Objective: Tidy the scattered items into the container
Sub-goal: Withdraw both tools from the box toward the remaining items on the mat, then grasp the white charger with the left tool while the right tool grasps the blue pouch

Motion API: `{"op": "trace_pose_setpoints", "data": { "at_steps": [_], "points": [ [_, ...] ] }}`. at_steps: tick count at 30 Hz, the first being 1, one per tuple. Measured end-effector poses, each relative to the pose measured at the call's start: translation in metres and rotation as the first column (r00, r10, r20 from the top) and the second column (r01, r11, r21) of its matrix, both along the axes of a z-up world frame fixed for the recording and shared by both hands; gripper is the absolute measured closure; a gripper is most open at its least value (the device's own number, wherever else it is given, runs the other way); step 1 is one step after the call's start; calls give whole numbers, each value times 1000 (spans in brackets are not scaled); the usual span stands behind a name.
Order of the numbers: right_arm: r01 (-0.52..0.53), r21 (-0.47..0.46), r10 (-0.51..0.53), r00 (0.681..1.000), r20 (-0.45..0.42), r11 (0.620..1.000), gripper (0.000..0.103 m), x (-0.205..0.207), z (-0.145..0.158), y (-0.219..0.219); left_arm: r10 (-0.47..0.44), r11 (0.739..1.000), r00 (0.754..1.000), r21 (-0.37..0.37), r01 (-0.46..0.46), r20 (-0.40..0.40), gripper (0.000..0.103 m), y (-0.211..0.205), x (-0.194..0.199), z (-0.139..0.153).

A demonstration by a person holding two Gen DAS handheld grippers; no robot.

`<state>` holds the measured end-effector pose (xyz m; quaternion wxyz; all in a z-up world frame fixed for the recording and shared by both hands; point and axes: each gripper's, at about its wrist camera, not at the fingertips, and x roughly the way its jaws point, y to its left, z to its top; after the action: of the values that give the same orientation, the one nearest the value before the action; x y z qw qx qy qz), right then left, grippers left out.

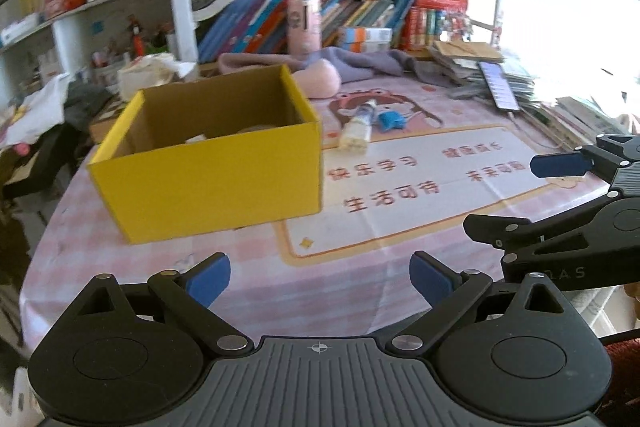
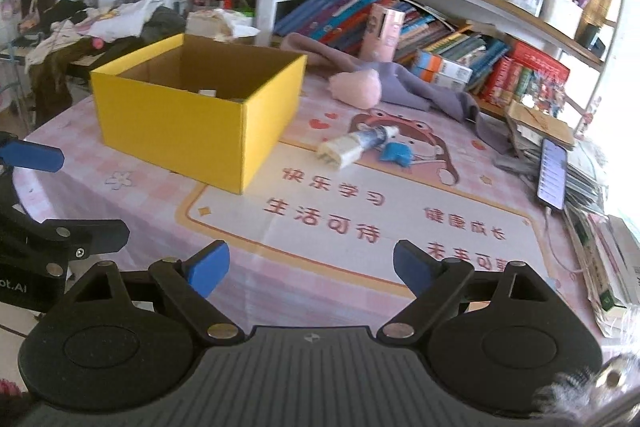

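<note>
Fingers of both grippers, left (image 1: pixel 320 277) and right (image 2: pixel 311 267), stand spread and empty above the desk (image 2: pixel 360 299). Beside the yellow box (image 2: pixel 192 107) lie a tube (image 2: pixel 356 145) and a blue clip (image 2: pixel 396 153). Both look light; the tube probably dents, so pinch it mid-body.

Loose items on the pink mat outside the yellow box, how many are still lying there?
2. A cream tube lies right of the yellow box, and a small blue item lies beside its far end. More things sit inside the box, mostly hidden by its walls.
</note>
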<state>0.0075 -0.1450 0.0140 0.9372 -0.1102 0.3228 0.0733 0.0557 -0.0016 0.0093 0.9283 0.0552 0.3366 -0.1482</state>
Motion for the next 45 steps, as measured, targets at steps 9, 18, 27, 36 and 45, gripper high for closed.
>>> {"op": "trace_pose_setpoints", "data": {
  "at_steps": [9,18,27,36,45],
  "points": [
    [82,-9,-82,997,-5,997,13,4,0,-31,-106,994,994,-9,106,2,5,-34,16,0],
    [155,-6,-155,988,-8,988,13,18,-1,-63,-206,979,979,2,206,-3,5,-71,39,-3],
    [172,5,-172,985,-27,985,13,48,-8,-88,-235,972,972,11,235,-22,5,-98,72,-10],
    [124,24,-122,991,-45,992,15,108,-9,-121,-189,982,982,19,189,-33,5,-128,121,-12],
    [37,70,-32,996,-80,997,17,177,-13,-154,-48,998,998,43,50,-49,6,-151,174,-16]
  ]
}}
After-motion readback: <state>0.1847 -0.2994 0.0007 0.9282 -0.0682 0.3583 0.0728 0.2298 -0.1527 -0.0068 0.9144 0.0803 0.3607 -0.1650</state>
